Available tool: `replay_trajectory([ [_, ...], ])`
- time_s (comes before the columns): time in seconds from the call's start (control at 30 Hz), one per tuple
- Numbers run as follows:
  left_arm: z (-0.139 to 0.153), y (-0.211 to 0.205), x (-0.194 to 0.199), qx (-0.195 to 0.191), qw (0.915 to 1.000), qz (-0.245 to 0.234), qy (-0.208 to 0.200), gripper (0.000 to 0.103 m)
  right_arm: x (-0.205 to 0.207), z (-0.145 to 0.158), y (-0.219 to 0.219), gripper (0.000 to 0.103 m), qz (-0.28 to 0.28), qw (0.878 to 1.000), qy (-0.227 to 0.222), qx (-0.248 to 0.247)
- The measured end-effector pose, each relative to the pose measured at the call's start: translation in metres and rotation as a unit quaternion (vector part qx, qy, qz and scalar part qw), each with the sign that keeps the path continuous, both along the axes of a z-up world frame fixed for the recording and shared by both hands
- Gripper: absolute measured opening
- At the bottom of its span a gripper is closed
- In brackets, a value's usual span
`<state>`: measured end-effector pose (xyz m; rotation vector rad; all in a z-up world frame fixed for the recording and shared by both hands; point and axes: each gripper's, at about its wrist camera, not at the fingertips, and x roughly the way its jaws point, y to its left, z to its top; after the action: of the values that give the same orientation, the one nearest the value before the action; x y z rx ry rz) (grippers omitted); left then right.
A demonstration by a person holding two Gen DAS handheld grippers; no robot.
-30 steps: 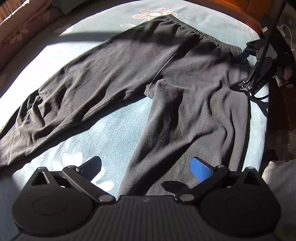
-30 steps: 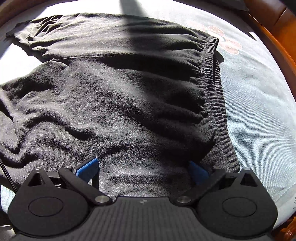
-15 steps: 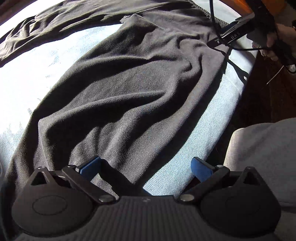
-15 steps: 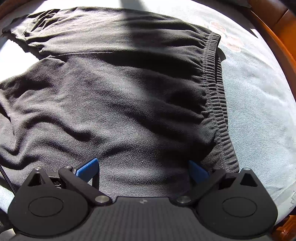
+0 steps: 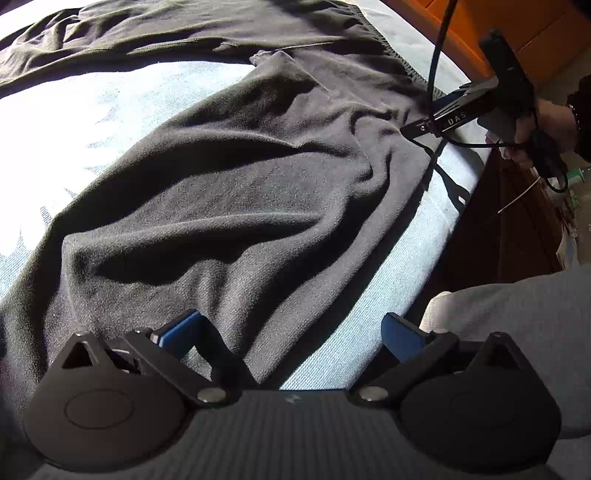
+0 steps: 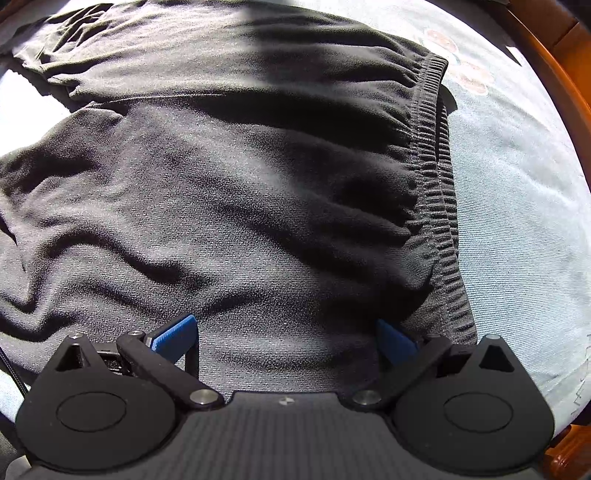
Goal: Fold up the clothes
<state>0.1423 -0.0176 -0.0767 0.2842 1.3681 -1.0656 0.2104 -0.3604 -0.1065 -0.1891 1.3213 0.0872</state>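
Black trousers (image 5: 236, 177) lie spread on a pale blue bed cover (image 5: 122, 96), legs apart. My left gripper (image 5: 291, 332) is open, low over the near leg's outer edge, fabric under its left finger. In the right wrist view the same trousers (image 6: 221, 192) fill the frame, with the ribbed elastic waistband (image 6: 439, 206) at right. My right gripper (image 6: 286, 338) is open, just above the hip fabric beside the waistband. The left wrist view also shows the right gripper (image 5: 424, 125) held by a hand (image 5: 546, 125) at the waist edge.
The bed edge (image 5: 436, 236) drops off at right to dark floor and wooden furniture (image 5: 517, 22). A grey-clad leg of the person (image 5: 524, 317) stands close at lower right. An orange wooden frame (image 6: 554, 74) borders the bed cover (image 6: 517, 184).
My left gripper swung down and right from over the gap between the legs to low over the near leg's outer edge. The right gripper edged slightly closer to the waist fabric.
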Motion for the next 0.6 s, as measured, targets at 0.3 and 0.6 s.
replay_trajectory([
  [0.3,0.014,0.07,0.022,0.077,0.9825,0.169,-0.004,0.102,0.002,0.001,0.004,0.103,-0.001,1.0,0.002,-0.002],
  [0.6,-0.002,0.16,0.014,0.177,0.9249,0.331,-0.058,0.102,0.013,0.002,0.011,0.103,0.0,1.0,0.028,-0.011],
])
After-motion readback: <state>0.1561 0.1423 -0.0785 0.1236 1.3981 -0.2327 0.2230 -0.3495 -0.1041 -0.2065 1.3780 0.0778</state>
